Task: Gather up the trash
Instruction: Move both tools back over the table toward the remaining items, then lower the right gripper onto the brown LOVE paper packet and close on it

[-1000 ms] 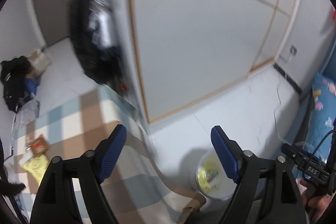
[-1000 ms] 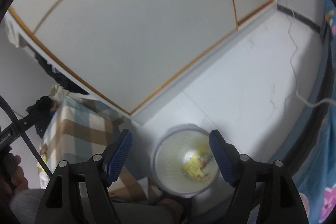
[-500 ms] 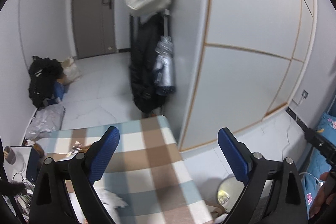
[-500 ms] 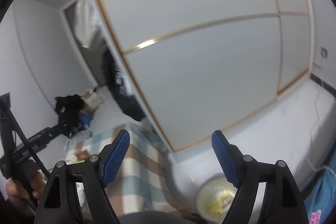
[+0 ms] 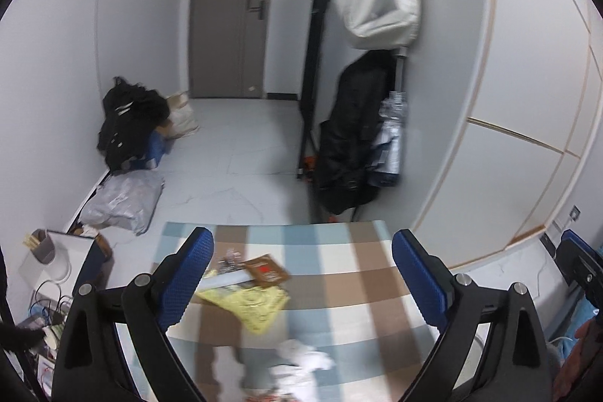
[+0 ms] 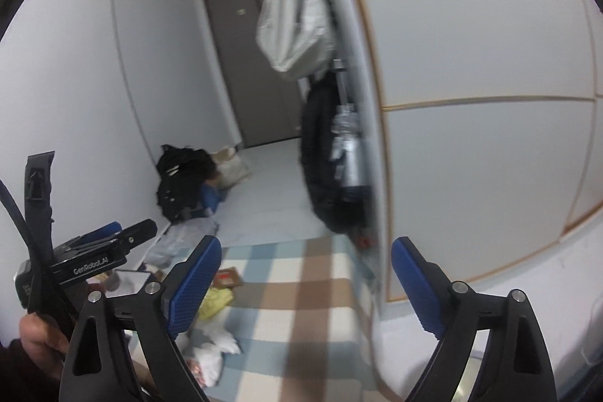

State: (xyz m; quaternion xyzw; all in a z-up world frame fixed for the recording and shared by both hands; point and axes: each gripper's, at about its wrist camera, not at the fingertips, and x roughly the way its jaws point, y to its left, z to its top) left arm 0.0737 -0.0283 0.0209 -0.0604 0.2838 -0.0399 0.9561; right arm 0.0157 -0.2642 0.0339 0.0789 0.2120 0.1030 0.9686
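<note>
Both tools empty, between pickups. Left tool (image 5: 301, 274) stands wide, nothing between the pads; right tool (image 6: 305, 283) also wide, its jaws having just been opening, empty. Remaining trash lies on the checked table (image 5: 358, 274): yellow wrapper (image 5: 252, 304) and brown packet (image 5: 265, 268) just ahead of the left tool's left pad, white crumpled tissue (image 5: 301, 358) beneath and between its pads. Judgement: reach-for-next-item step; next move calls for lowering a tool over one piece and closing.

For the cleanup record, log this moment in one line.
left gripper: open, empty | right gripper: open, empty, just widened | trash on checked cloth: yellow wrapper, brown packet, white tissue
</note>
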